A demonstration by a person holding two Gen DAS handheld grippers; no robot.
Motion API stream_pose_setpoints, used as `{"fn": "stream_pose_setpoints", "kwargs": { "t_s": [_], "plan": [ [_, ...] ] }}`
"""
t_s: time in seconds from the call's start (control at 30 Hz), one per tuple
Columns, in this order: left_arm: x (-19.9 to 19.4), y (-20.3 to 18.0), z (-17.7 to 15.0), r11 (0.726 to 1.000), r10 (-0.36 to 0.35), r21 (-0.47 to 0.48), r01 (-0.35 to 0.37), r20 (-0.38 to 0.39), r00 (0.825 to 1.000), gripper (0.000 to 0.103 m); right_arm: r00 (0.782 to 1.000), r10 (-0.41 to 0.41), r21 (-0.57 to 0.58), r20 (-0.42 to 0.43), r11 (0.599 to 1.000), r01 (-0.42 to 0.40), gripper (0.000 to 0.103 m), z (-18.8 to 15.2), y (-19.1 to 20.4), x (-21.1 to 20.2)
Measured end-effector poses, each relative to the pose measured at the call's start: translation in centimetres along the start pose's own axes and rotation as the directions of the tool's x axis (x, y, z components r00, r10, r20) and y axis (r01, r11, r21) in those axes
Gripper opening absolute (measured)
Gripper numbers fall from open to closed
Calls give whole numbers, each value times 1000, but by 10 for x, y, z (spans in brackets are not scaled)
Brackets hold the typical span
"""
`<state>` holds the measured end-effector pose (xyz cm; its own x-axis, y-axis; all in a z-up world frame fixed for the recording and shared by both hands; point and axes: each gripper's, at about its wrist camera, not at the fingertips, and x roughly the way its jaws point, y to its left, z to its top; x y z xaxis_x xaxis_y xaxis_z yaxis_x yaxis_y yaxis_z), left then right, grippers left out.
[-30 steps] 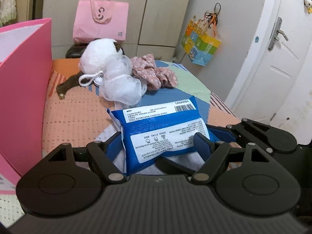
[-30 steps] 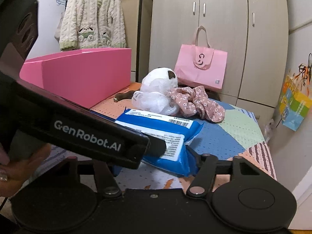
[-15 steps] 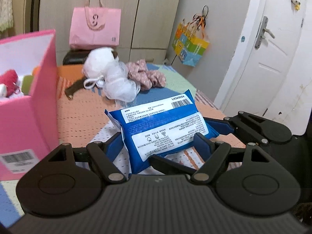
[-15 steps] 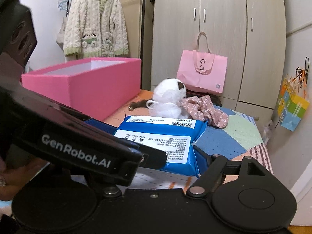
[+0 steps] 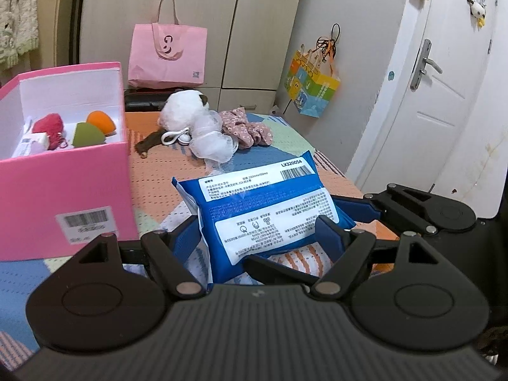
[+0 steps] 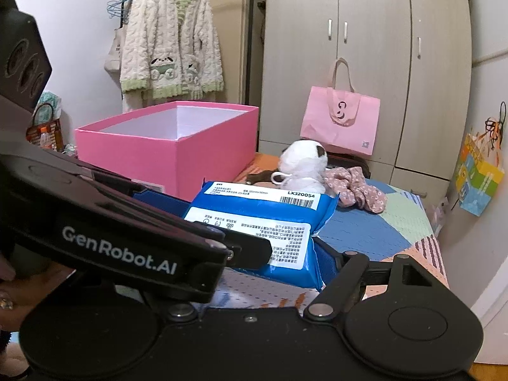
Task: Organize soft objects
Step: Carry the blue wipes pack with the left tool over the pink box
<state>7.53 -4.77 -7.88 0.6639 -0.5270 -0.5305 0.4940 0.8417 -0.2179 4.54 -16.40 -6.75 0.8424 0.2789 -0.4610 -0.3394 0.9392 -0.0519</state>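
**Blue wipes pack held between both grippers, pink box off to the left**

Left wrist view: the blue wipes pack [image 5: 266, 212] sits straight ahead between the fingers of the left gripper [image 5: 263, 231], lifted off the patterned bedspread [image 5: 165, 171]. Both blue pads press its sides, so the jaws stand partly apart, clamped on the pack. The right gripper [image 5: 374, 212] reaches in from the right, one blue finger lying along the pack's right edge. Ahead and to the left stands the pink box [image 5: 66, 184], and only this view looks into it: a red soft item [image 5: 50, 125], a green sponge [image 5: 87, 135], an orange sponge [image 5: 101, 122] and a white packet [image 5: 31, 143] lie on its floor. Further ahead lie a white plush toy [image 5: 184, 109], a white mesh puff [image 5: 212, 143] and a floral scrunchie [image 5: 247, 128].

Right wrist view: the wipes pack [image 6: 270, 222] is just ahead of the right gripper [image 6: 270, 247], slightly left of centre. Its right finger touches the pack's right end; the left finger is hidden behind the left gripper's black body [image 6: 120, 241], which crosses from the left. The jaws stand wide, and the pack appears gripped, though the left contact is hidden. The pink box [image 6: 171, 146] shows only its outer walls and rim here. This view alone shows a person's fingers [image 6: 6, 289] at the left edge and a fleece jacket [image 6: 171, 41] hanging behind the box.
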Motion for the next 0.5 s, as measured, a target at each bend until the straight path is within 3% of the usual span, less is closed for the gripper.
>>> {"fn": "stream_pose_setpoints", "kwargs": {
  "t_s": [0.3, 0.5],
  "plan": [
    [-38, 18, 7, 1000, 23, -12, -23, 3, 1000, 77, 998, 35, -37, -59, 999, -38, 83, 22, 29, -11],
    [-64, 41, 19, 996, 49, -78, -46, 48, 998, 78, 997, 70, -104, -20, 992, -71, 83, 52, 52, -12]
  ]
}}
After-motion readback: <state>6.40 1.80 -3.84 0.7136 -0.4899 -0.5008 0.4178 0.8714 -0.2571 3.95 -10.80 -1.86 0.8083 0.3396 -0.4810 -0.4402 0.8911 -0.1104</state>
